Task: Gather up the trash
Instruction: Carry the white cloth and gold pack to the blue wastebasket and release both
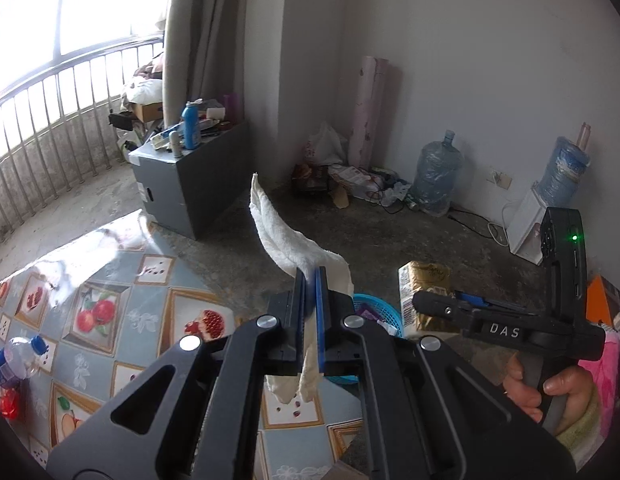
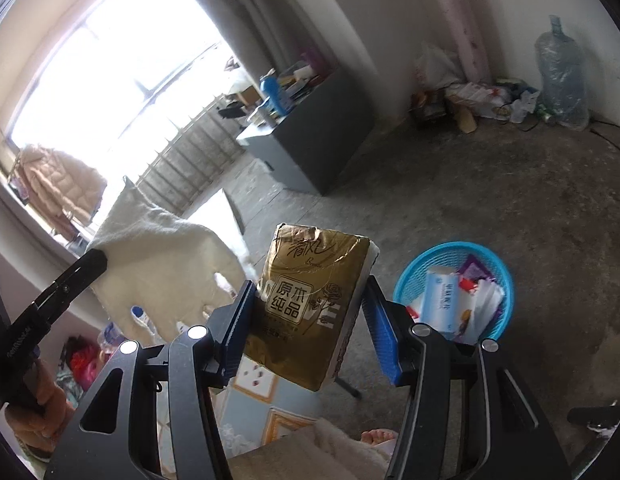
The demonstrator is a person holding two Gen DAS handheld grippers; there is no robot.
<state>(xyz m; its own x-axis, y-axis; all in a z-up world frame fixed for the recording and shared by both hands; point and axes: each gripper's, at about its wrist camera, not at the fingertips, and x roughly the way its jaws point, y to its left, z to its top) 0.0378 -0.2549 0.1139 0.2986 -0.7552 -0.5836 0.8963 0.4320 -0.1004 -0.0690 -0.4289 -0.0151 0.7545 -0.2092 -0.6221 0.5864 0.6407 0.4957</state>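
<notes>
Both grippers loaded, one item each, held over the table edge.

Left gripper (image 1: pixel 310 280) clamped tight on 1 white cloth (image 1: pixel 285 240); right gripper (image 2: pixel 310 312) grips 1 gold tissue pack (image 2: pixel 310 300) by its sides. 1 blue basket (image 2: pixel 490 264) on the concrete floor (image 2: pixel 490 184) just past the right gripper, wrappers inside. 1 plastic bottle (image 1: pixel 13 360) on the fruit-print tablecloth (image 1: pixel 109 280). 2 water jugs (image 1: pixel 434 176) by the white wall, 1 grey cabinet (image 1: pixel 181 184) near the window.
</notes>
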